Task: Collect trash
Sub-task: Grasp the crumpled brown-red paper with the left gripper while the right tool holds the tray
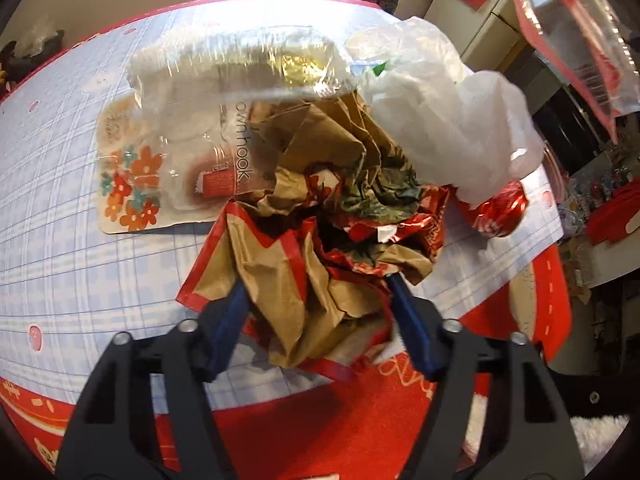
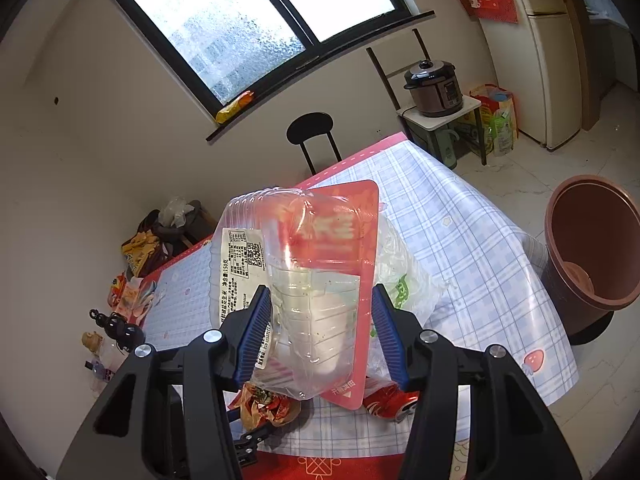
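Observation:
My left gripper (image 1: 320,300) points down at the table and is shut on a crumpled brown paper bag with red trim (image 1: 304,264); both blue pads press its sides. The same wad shows low in the right wrist view (image 2: 268,408). My right gripper (image 2: 322,320) is shut on a clear plastic tray with a red label (image 2: 316,280), held up in the air; it also appears as the clear plastic tray (image 1: 580,32) at the top right of the left wrist view. A white plastic bag (image 1: 440,120) and a crushed red can (image 1: 500,212) lie just beyond the wad.
A flowered hook card in clear plastic (image 1: 160,152) and a clear lidded container (image 1: 240,64) lie on the blue plaid tablecloth (image 1: 60,200). A brown bin (image 2: 592,248) stands on the floor to the right of the table. A black chair (image 2: 312,128) sits at the far edge.

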Demonstrator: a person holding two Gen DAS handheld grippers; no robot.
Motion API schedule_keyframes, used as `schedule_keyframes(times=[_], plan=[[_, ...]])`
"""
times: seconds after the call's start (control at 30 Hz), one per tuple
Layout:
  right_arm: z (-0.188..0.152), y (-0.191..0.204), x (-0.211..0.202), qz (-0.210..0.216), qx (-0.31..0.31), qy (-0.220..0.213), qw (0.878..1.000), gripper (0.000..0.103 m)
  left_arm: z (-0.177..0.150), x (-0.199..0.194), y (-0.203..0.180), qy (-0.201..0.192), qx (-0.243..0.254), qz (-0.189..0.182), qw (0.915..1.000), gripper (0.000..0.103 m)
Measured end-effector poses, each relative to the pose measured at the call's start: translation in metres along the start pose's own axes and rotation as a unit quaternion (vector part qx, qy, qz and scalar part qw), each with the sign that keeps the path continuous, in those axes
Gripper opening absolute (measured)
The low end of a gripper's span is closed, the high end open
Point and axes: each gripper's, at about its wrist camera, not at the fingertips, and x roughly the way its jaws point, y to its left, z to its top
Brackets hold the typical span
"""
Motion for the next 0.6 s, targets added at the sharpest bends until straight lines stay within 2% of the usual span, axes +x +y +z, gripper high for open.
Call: schedule_keyframes(times=[0.07,0.23,0.33,0.53,0.6], plan=[[0.003,-0.002,0.001,0.008,0.002,0.001,1.0,0.051,-0.003,-0.009,0.002,-0.006,-0.004,-0.011,0.9999,0.062],[0.011,-0.007,0.002,0.019,0.003,0.001,1.0,0.051,-0.012,-0.039,0.013,-0.018,-0.015,-0.039,0.999,0.06],[0.016,-0.012,0.003,0.021,0.005,0.0,1.0,0.051,-0.017,-0.059,0.016,-0.016,-0.003,-0.072,0.9973,0.06],[0.021,-0.021,0.003,0.022,0.012,0.0,1.0,0.051,-0.02,-0.086,0.012,-0.026,0.014,-0.097,0.9949,0.059],[0.022,-0.024,0.002,0.024,0.014,-0.002,1.0,0.051,-0.019,-0.093,0.005,-0.032,0.022,-0.103,0.994,0.056]])
